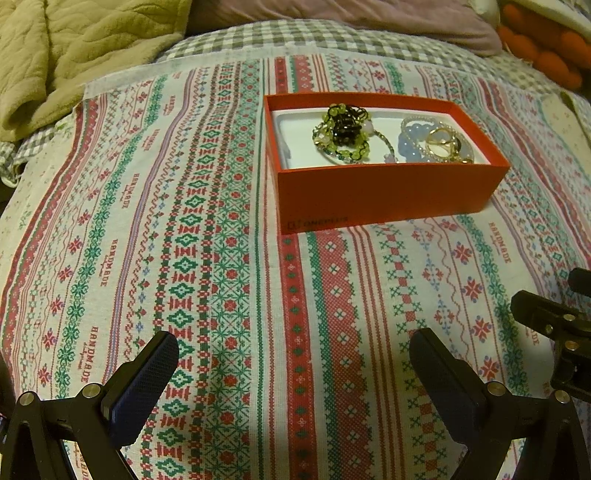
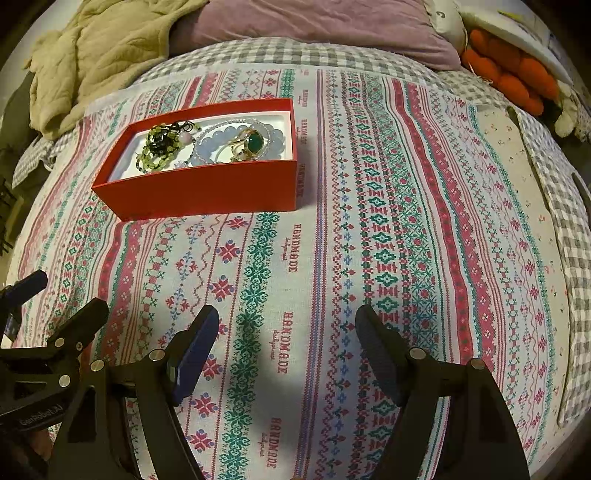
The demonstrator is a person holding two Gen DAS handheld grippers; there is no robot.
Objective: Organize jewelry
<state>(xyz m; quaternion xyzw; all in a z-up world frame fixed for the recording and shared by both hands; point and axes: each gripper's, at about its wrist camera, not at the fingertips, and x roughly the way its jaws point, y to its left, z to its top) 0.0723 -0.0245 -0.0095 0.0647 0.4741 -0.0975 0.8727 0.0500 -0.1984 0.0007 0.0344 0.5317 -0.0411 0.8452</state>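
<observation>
A red box [image 1: 384, 192] with a white lining stands on a patterned cloth [image 1: 184, 258]. In it lie a green and black beaded bracelet [image 1: 341, 133], a pale blue beaded bracelet [image 1: 413, 142] and gold rings [image 1: 445, 146]. My left gripper [image 1: 293, 352] is open and empty, well short of the box. In the right wrist view the box [image 2: 207, 192] sits at the upper left, holding the green beads [image 2: 162, 146], blue beads [image 2: 218, 146] and a gold ring with a green stone [image 2: 253, 142]. My right gripper [image 2: 288, 326] is open and empty, to the right of the left gripper.
The cloth covers a grey checked bedsheet [image 2: 280, 51]. A beige quilted blanket [image 1: 74, 48] lies at the back left, a mauve pillow [image 2: 314, 22] at the back, and orange plush items [image 2: 513, 70] at the back right. The left gripper's body [image 2: 44, 354] shows at the lower left.
</observation>
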